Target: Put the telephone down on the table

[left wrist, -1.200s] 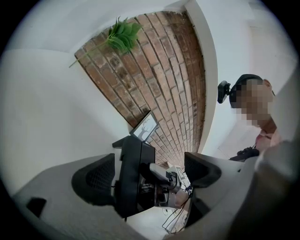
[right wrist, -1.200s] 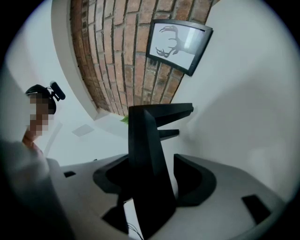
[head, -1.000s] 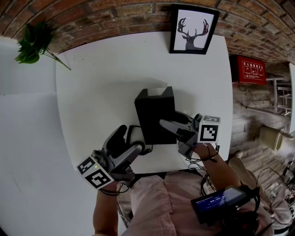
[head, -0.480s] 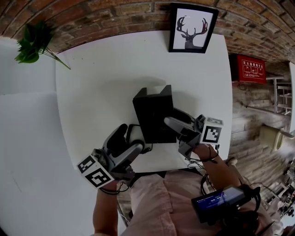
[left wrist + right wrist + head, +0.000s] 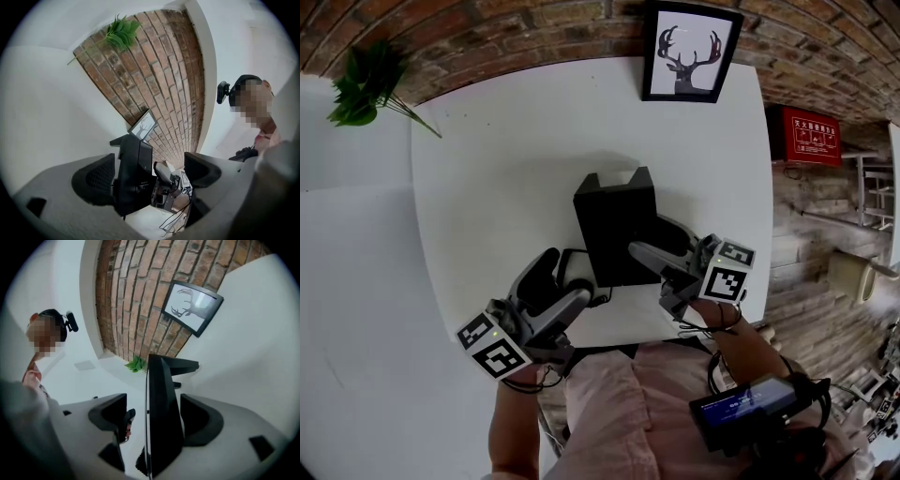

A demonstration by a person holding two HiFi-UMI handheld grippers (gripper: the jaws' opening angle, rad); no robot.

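The black telephone (image 5: 614,225) stands on the white table (image 5: 506,159), near its front edge. My right gripper (image 5: 652,238) reaches in from the right, open, with a jaw on either side of the phone's near end. In the right gripper view the telephone (image 5: 161,418) fills the gap between the jaws, with white table showing between it and the left pad. My left gripper (image 5: 564,278) is open at the phone's near left corner, beside a dark cord (image 5: 577,260). In the left gripper view the telephone (image 5: 133,173) stands just beyond the wide jaws.
A framed deer picture (image 5: 691,54) leans on the brick wall at the table's far edge. A green plant (image 5: 366,84) hangs at the far left. A red box (image 5: 811,141) sits off the table to the right. My body is against the near edge.
The right gripper's jaws have spread wider around the telephone and the gripper has rolled a little. The phone has turned slightly on the table. The left gripper has stayed put.
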